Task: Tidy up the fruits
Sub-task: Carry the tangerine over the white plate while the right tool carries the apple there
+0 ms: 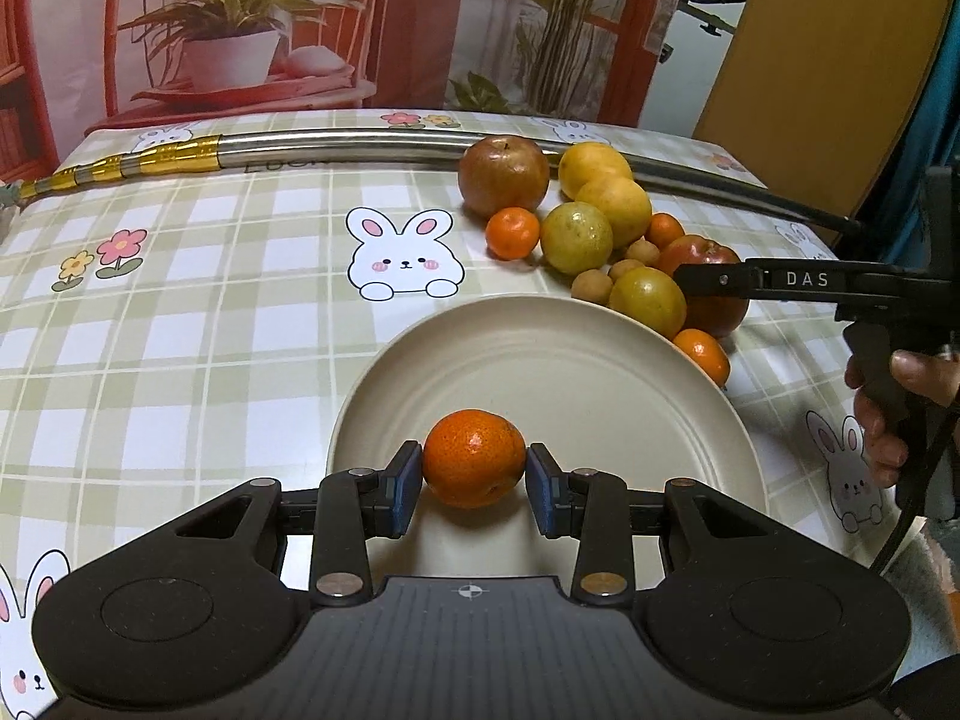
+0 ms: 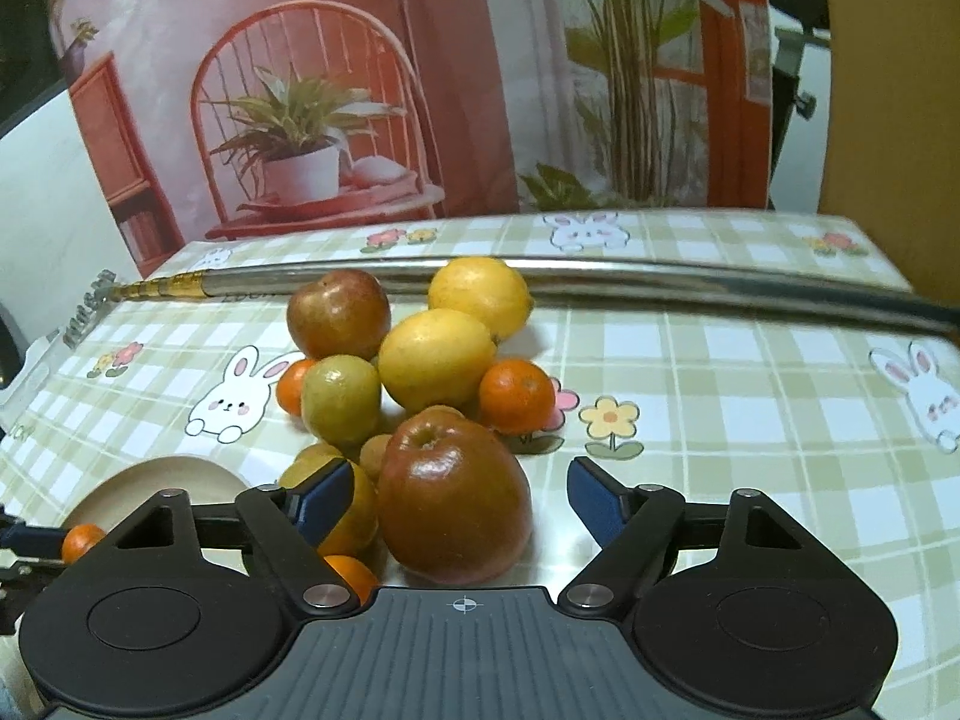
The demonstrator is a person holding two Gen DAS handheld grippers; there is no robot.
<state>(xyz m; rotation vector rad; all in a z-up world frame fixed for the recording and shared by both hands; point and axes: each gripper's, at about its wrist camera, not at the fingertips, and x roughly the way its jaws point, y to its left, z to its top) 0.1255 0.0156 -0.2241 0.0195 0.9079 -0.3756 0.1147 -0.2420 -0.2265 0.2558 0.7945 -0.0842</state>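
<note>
Left gripper (image 1: 474,474) clamps a mandarin (image 1: 474,459) btwn its pads, just over the plate (image 1: 540,360). Right gripper (image 2: 459,501) gapes wide round the near apple (image 2: 454,495), pads not touching; fruit pile (image 2: 420,360) just behind.

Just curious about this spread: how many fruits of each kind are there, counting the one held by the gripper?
Mandarins: 4
Red apples: 2
Lemons: 2
Yellow-green round fruits: 2
Small tan longans: 3
Total: 13
</note>
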